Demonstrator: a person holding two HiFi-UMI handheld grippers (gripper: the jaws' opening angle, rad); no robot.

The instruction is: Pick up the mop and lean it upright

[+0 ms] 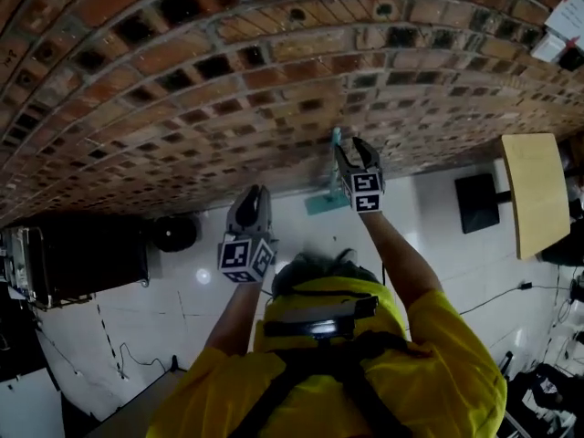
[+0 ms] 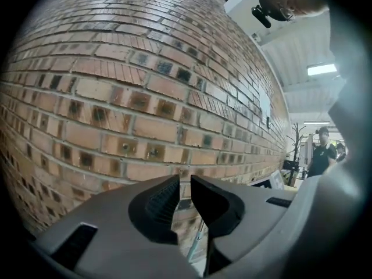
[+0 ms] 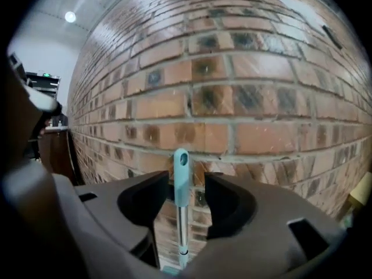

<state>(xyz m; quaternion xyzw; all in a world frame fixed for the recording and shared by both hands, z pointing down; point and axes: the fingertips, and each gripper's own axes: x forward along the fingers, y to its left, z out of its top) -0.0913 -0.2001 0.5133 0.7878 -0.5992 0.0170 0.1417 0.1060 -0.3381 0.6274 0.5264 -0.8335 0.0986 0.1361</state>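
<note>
The mop (image 1: 334,167) stands upright against the brick wall (image 1: 274,89), its teal head (image 1: 326,203) on the white floor. My right gripper (image 1: 354,146) is at the top of the handle. In the right gripper view the teal handle tip (image 3: 181,173) rises between the jaws of the right gripper (image 3: 187,193), which stand open with a gap on each side of it. My left gripper (image 1: 253,192) hangs lower and to the left, away from the mop. Its jaws (image 2: 184,193) are narrowly apart with nothing between them; the mop's metal shaft (image 2: 198,237) shows beyond them.
A wooden tabletop (image 1: 534,190) stands at the right, with a black panel (image 1: 476,202) on the floor beside it. A dark cabinet (image 1: 78,263) and a round black object (image 1: 173,233) sit at the left by the wall. A person (image 2: 319,153) stands far off.
</note>
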